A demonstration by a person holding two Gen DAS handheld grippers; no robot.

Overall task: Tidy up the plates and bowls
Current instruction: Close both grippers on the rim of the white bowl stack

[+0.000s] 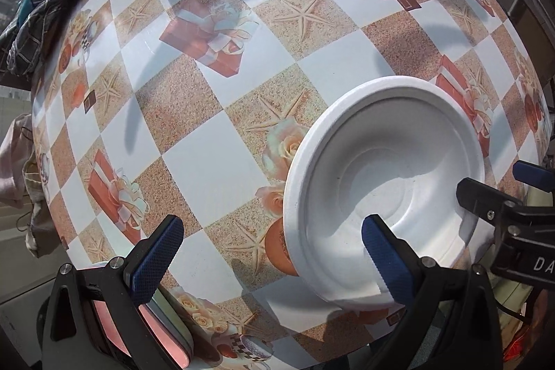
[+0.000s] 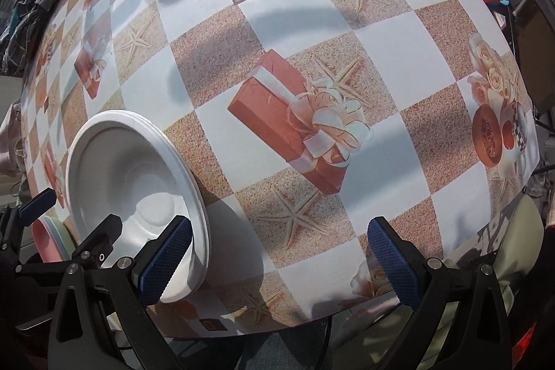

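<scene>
The white bowl [image 1: 385, 189] sits upright on the patterned tablecloth [image 1: 208, 169], close to the table's near edge, and everything else is best placed from it. The left gripper [image 1: 274, 257] hangs with its 2 blue fingers spread wide and pinching nothing; its right finger [image 1: 383, 252] shows in front of the bowl's near rim, over the hollow, while its left finger [image 1: 156, 259] is well out to the bowl's left, over the bare cloth. So the bowl lies forward and to the right of that gripper's centre line.

The right gripper [image 2: 277, 260] is spread wide too and holds nothing. From its camera the bowl [image 2: 135, 182] lies to the left, with the left finger [image 2: 166, 259] showing in front of the bowl's right rim; whether it touches the rim I cannot tell.

Both hands are near the bowl, 1 on each side of it. The bowl is round, so no long axis matters; the rim is the part to grasp. A stack of pinkish plates [image 1: 152, 328] shows at the table edge to the bowl's left, under the left gripper, a likely place for sorting.
</scene>
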